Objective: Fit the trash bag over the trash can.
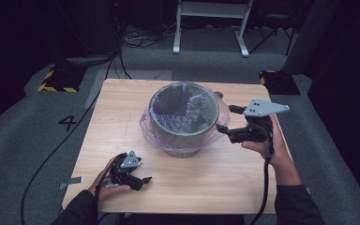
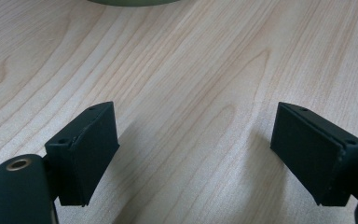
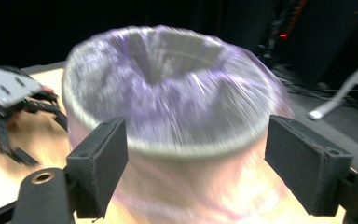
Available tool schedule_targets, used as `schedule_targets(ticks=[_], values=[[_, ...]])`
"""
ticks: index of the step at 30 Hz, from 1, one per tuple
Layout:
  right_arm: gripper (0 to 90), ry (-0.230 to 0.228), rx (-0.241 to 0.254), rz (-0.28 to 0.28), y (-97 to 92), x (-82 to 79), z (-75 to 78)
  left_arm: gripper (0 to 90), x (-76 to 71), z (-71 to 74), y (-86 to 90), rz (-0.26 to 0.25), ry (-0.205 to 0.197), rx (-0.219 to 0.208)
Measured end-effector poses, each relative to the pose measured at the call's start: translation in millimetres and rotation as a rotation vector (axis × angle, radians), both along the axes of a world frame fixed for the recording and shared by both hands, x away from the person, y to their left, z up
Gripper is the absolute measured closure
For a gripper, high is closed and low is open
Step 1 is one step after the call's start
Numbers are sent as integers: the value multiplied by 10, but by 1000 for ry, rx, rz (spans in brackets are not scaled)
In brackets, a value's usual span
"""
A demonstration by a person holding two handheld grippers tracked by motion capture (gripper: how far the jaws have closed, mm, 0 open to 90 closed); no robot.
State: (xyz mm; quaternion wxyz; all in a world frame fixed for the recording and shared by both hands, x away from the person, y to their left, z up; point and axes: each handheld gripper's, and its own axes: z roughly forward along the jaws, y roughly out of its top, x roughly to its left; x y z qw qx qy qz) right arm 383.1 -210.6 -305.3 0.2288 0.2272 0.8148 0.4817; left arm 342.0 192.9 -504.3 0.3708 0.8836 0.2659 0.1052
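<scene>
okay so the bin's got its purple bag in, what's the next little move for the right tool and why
Probably ease the right tool onto the bag at the bin rim and close. Its jaws stand open beside the rim with nothing between them, and the film hangs loose outside. The left tool rests open on the table.

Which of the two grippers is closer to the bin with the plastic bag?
The right gripper: it is raised beside the rim of the bin, with its jaws open toward it. The left gripper rests low on the table, apart from the bin.

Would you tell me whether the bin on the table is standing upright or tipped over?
Upright. The bin rests on its base on the table with its mouth facing up, and the purple liner bag is folded over its rim.
</scene>
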Motion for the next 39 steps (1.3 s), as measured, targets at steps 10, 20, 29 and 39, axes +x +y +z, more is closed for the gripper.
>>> schedule_targets(ticks=[10,20,29,39], values=[[214,29,-99,-88,-408,-377,-717,143,6,0,2,-7,0,0],[211,182,-185,-195,-744,-407,-1497,143,5,0,1,-6,0,0],[209,277,-153,-253,-1053,-429,-1885,143,6,0,2,-7,0,0],[157,304,-102,-281,-1162,-436,-1987,142,12,-1,-1,-10,0,0]])
